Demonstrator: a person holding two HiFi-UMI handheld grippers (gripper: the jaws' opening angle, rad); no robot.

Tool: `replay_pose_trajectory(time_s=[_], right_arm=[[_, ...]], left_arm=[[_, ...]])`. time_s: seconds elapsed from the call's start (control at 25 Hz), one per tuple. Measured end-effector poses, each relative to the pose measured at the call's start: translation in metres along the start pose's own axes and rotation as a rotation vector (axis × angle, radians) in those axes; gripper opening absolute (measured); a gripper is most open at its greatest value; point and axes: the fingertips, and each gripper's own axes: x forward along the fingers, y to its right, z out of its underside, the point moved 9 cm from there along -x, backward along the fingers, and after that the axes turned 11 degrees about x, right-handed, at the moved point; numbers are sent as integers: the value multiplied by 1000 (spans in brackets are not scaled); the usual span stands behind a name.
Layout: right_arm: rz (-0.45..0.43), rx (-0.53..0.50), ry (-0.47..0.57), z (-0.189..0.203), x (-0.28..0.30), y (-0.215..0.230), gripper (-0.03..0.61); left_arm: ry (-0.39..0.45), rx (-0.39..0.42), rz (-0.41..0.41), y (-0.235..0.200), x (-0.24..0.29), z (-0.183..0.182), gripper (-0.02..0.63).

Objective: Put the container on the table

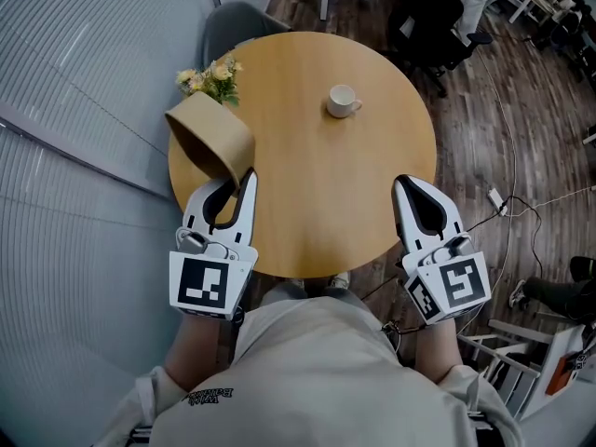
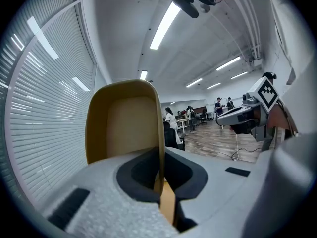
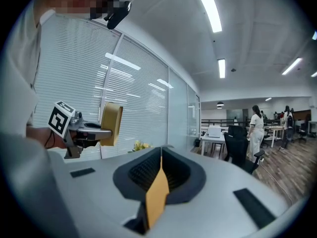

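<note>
The left gripper (image 1: pixel 228 182) squeezes its fingers (image 1: pixel 244 203) tight on the tan container (image 1: pixel 209 133)'s wall. It holds the container up at the left, over the counter (image 1: pixel 317 184) edge, probably to set it down. The right gripper (image 1: pixel 414 186) fingers are pressed together, holding nothing.

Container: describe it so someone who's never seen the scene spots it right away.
Start at the round wooden table and go to its left edge, beside the yellow flowers. There the left tool grips one wall of the container, holding it tilted. It is the only tan, open box with rounded corners; the other vessel is a white cup.
</note>
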Motion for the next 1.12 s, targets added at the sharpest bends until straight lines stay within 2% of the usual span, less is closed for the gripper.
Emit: replay_pose_trajectory(time_s=[0.32,0.48,0.68,0.84,0.96,1.12], right_arm=[[-29,16,-2,2,6,5,32],[-46,18,-6,1,12,6,32],[-83,50,-18,5,15,5,32],[-79,33,-31,4,17,12,32],[-68,41,-46,10,25,19,32],[-77,99,-72,29,46,23,32]], left_arm=[[-71,151,71,-2,38,-11,23],[-119,240,161,-4,68,-8,23],[-267,312,320,9,105,19,23],[-345,320,444,27,128,38,23],[-393,348,482,35,146,60,23],[-447,323,526,37,175,108,23]])
